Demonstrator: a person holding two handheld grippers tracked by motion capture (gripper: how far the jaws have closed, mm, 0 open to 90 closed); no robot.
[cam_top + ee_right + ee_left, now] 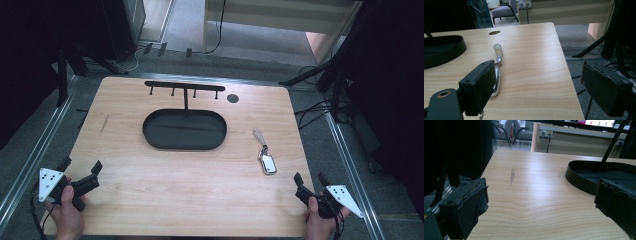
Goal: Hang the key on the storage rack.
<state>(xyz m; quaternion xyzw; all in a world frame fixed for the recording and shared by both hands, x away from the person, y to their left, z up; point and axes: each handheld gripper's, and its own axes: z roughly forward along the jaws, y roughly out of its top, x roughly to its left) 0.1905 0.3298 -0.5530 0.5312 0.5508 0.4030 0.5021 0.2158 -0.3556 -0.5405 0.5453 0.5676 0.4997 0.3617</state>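
One key fob [268,163] lies flat on the table [200,200], just ahead-left of your right tongs [310,181], which gape wide, holding nothing. Your left tongs [80,169] gape too, empty, the black tray [184,129] ahead; the fob's strap looks clear, perhaps plastic.

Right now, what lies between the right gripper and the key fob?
Nothing: in the high view, bare table separates the open right gripper from the key fob.

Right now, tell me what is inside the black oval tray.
The black oval tray holds nothing loose; only the post of the hook rack rises from its back. In the left gripper view, its near wall hides part of the floor.
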